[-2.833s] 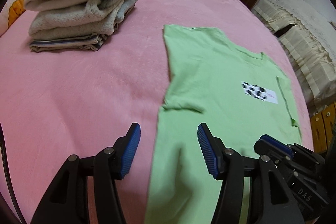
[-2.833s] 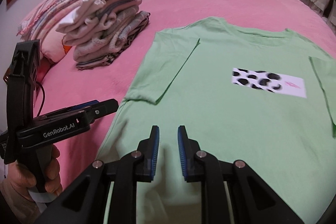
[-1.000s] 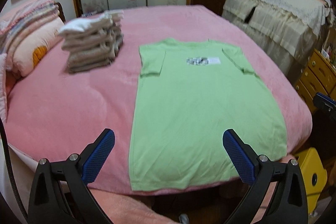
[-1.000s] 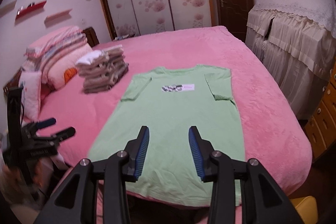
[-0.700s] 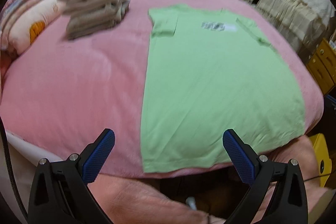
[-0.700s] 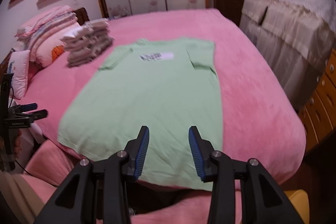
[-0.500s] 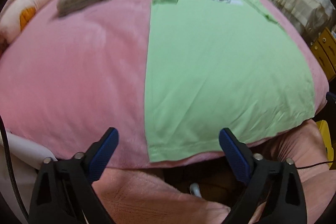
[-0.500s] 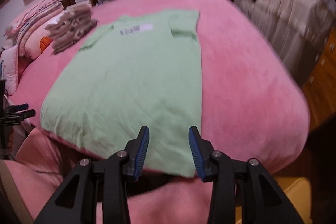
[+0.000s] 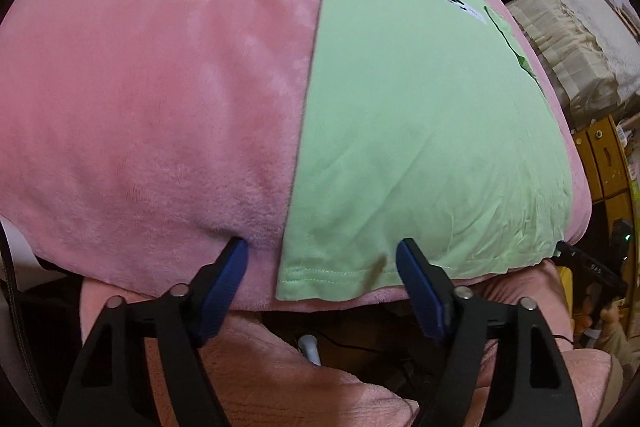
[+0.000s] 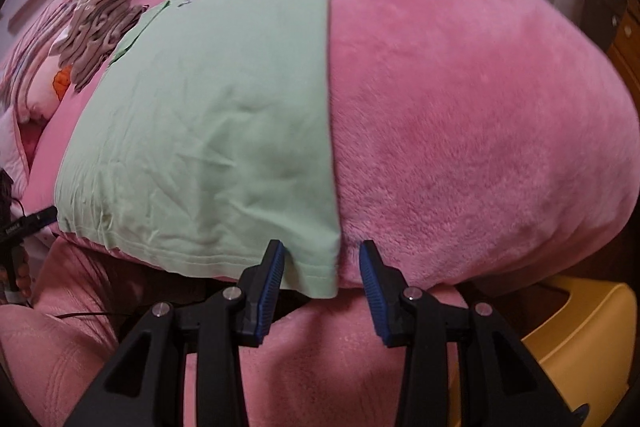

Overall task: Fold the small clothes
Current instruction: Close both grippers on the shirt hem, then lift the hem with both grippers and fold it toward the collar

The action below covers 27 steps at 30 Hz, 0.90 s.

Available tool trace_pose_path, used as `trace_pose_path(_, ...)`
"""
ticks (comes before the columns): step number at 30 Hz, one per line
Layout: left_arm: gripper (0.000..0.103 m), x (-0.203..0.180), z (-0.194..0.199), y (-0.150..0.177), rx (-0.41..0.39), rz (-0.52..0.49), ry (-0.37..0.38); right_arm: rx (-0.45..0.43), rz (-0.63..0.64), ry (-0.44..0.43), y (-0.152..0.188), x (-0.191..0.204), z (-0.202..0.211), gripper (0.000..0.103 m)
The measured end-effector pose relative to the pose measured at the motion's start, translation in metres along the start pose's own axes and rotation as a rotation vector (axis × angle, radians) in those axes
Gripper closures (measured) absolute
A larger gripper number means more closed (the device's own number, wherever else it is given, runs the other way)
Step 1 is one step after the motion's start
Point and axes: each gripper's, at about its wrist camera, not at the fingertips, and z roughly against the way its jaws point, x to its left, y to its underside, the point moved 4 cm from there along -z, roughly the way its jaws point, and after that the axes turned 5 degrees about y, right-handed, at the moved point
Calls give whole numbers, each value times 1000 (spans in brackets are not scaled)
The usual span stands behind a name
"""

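Observation:
A light green T-shirt lies flat on the pink bed, sleeves folded in, its hem at the near edge. It also shows in the right wrist view. My left gripper is open, its jaws on either side of the hem's left corner. My right gripper is open, its jaws on either side of the hem's right corner. Neither gripper holds cloth.
The pink blanket covers the bed and hangs over the near edge. A stack of folded clothes sits at the far left by pillows. A covered sofa and wooden drawers stand to the right. A yellow stool is below.
Both grippers have dropped from high over the bed to the shirt's hem at the near edge. The left jaws have narrowed a little; the right jaws have widened.

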Motion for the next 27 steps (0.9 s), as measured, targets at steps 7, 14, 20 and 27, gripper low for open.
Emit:
trace_pose_path(7, 36, 5, -2, 2, 13, 22, 32, 5, -10, -52, 0, -3, -5, 65)
trace_pose_path(14, 60, -5, -10, 3, 34, 0, 10, 42, 15, -122, 4, 2, -10, 98)
trace_pose_path(20, 96, -20, -11, 2, 56, -39, -45, 14, 60, -128, 0, 10, 4, 99)
trace_pose_path(27, 97, -43, 16, -11, 16, 67, 146, -128, 96, -186, -17, 16, 55, 99)
